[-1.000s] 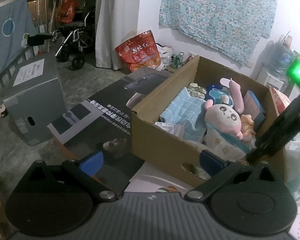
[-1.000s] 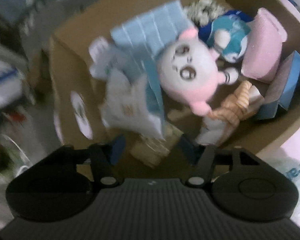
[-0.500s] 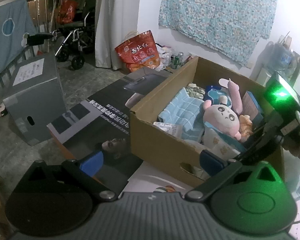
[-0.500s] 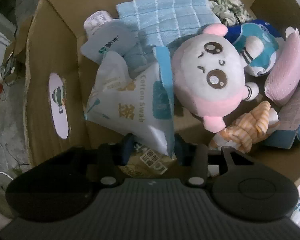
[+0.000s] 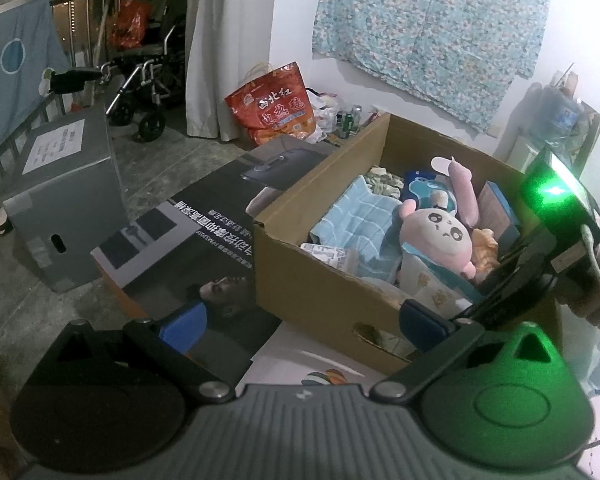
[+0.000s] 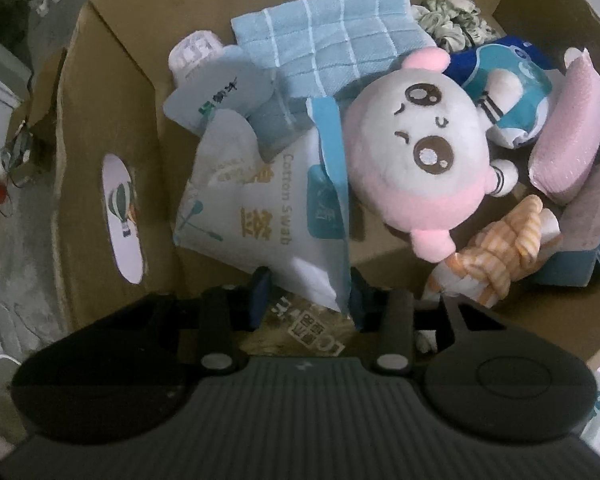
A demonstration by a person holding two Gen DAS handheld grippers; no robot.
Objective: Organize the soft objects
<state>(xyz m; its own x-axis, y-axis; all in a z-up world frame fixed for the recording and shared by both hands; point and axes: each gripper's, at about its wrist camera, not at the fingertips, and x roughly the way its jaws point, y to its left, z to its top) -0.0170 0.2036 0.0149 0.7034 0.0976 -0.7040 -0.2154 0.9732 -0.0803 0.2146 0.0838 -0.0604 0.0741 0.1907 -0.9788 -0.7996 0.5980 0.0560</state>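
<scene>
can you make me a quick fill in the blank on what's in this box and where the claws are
1. The plush toy has a white face and ____ ears.
2. The corner of the cotton swab bag sits between the fingers of the ____ claw.
3. The checked towel is light ____.
4. All of these lie in a ____ box.

Missing words: pink; right; blue; cardboard

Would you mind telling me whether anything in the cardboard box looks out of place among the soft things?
Mostly the box is a loose jumble. The cotton swab bag and a rigid blue carton at the right wall are packaged goods rather than soft items, and the pink plush lies tipped on its side across the bag.
</scene>
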